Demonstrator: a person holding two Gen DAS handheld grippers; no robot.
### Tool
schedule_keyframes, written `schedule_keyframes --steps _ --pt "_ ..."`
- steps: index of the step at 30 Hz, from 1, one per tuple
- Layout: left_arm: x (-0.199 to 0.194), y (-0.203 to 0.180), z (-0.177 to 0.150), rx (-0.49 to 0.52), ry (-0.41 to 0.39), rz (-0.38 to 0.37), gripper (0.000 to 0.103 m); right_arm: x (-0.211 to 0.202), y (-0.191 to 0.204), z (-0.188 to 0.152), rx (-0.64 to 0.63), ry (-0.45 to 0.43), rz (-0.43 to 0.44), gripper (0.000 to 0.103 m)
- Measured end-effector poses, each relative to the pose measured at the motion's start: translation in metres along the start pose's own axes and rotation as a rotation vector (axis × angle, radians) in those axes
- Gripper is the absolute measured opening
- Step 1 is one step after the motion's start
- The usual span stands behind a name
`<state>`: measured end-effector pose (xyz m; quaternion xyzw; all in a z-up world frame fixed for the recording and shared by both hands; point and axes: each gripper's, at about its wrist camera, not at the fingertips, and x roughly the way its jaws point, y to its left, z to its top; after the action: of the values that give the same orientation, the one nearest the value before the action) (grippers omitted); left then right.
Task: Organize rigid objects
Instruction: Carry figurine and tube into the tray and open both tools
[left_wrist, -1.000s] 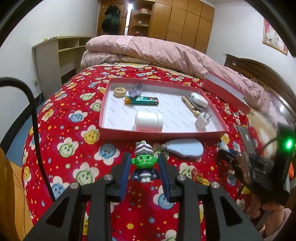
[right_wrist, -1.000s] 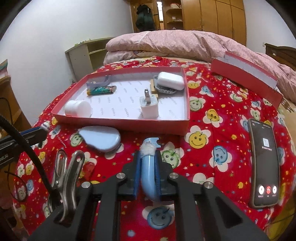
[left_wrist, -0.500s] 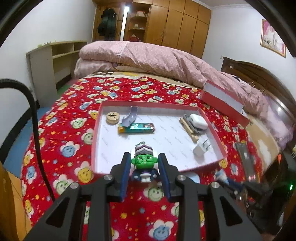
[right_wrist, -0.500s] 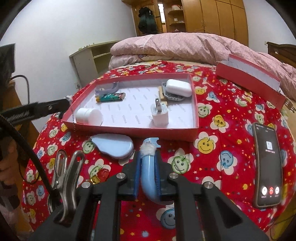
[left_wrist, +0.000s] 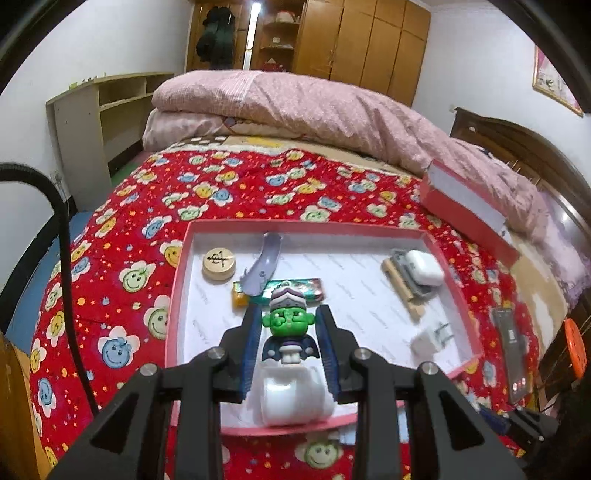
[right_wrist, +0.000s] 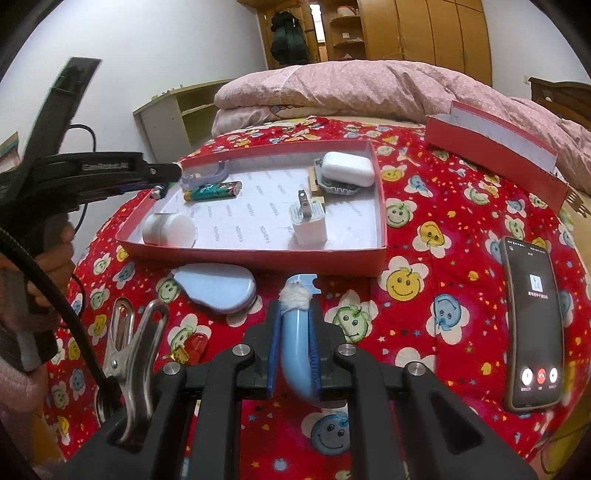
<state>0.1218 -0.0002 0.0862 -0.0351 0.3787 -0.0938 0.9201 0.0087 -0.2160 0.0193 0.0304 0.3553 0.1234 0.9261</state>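
My left gripper (left_wrist: 290, 332) is shut on a green-faced toy figure (left_wrist: 289, 325) and holds it above the red tray (left_wrist: 177, 280), over the white jar (left_wrist: 291, 395) at the tray's near edge. The tray also shows in the right wrist view (right_wrist: 258, 256). It holds a wooden disc (left_wrist: 218, 263), a lighter (left_wrist: 295, 290), an earbud case (left_wrist: 424, 266) and a white charger (left_wrist: 430, 339). My right gripper (right_wrist: 293, 332) is shut on a curved blue tool (right_wrist: 297, 354), low over the bedspread in front of the tray. The left gripper (right_wrist: 110, 171) reaches in over the tray's left end.
On the red flowered bedspread lie a pale blue cloud-shaped case (right_wrist: 218, 288), a metal clip (right_wrist: 133, 339), a small red item (right_wrist: 192, 345) and a phone (right_wrist: 533, 325). The red box lid (right_wrist: 495, 147) leans at the back right. A pink duvet (left_wrist: 314, 107) lies behind.
My left gripper has carried the toy figure up and forward from the bedspread to above the tray. My right gripper has stayed nearly still with the blue tool.
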Motion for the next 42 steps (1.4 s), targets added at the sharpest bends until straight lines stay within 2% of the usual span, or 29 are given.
schedule_keyframes --steps 7,17,34,42 --pt "0.018 0.013 -0.006 -0.009 0.027 0.049 0.032 -0.005 -0.002 0.012 -0.013 -0.02 -0.017 0.015" --pt "0.034 0.023 -0.014 -0.038 0.065 0.057 0.032 -0.008 -0.007 0.06 -0.037 -0.083 -0.04 0.015" --pt "0.036 0.024 -0.013 -0.038 0.062 0.078 0.032 0.037 -0.03 0.104 0.001 -0.043 -0.067 0.015" --pt "0.038 0.024 -0.013 -0.021 0.051 0.094 0.041 0.057 -0.031 0.107 0.002 -0.016 -0.065 0.015"
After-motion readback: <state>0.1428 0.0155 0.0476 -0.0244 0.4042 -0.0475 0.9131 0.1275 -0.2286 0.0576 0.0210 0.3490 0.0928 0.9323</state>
